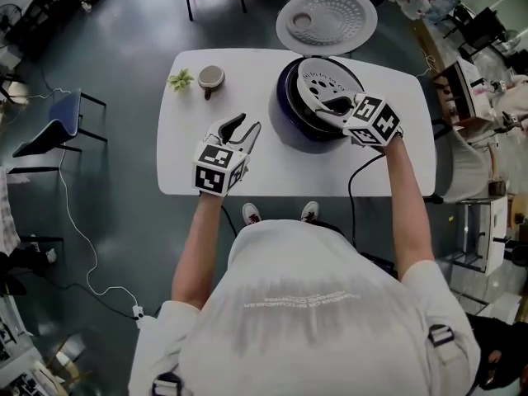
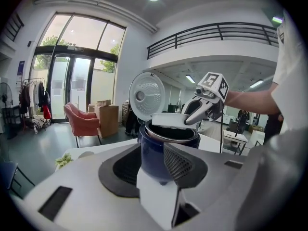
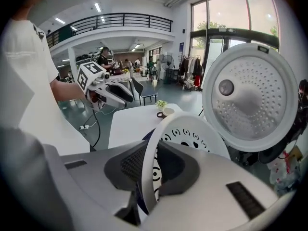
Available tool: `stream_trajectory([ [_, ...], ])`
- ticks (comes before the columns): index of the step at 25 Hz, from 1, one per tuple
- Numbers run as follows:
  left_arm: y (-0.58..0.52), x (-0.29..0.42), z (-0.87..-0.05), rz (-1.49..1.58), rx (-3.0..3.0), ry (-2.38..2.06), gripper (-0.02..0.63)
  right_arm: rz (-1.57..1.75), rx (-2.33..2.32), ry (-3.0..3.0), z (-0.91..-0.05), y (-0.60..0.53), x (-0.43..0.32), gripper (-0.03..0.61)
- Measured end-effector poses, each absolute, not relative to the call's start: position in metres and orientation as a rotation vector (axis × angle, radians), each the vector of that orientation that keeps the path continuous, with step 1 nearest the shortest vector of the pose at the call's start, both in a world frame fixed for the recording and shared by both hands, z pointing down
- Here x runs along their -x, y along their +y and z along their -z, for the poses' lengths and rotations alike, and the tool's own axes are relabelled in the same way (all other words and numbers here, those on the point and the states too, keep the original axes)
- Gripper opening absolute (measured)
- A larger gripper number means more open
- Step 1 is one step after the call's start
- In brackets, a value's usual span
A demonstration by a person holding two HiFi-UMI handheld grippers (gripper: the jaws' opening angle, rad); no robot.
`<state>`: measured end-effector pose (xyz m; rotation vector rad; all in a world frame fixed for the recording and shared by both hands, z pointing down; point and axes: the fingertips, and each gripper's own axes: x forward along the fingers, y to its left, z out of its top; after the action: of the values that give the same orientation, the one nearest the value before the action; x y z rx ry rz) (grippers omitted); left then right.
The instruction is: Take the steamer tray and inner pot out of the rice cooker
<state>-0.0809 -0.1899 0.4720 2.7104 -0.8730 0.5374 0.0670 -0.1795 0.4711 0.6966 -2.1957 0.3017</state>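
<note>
The dark blue rice cooker (image 1: 299, 126) stands on the white table (image 1: 214, 172) with its lid (image 1: 326, 19) swung open behind it. A white perforated steamer tray (image 1: 326, 77) is tilted over the cooker's mouth. My right gripper (image 1: 334, 106) is shut on the tray's near rim (image 3: 192, 129), which stands on edge between the pads. In the left gripper view the tray (image 2: 166, 119) sits lifted above the inner pot's metal rim (image 2: 168, 134). My left gripper (image 1: 243, 126) hovers open and empty above the table, left of the cooker (image 2: 151, 160).
A brown cup (image 1: 211, 77) and a small green plant (image 1: 180, 80) sit at the table's far left. The cooker's black cord (image 1: 355, 180) drops over the near edge. Chairs stand on the floor around the table.
</note>
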Motion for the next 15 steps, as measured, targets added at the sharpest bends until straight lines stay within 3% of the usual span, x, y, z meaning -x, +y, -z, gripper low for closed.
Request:
stream_trajectory([
  [15, -0.204, 0.019, -0.451, -0.498, -2.838, -0.683, 0.143, -0.329, -1.276, -2.119, -0.412, -0.165, -0.181, 0.068],
])
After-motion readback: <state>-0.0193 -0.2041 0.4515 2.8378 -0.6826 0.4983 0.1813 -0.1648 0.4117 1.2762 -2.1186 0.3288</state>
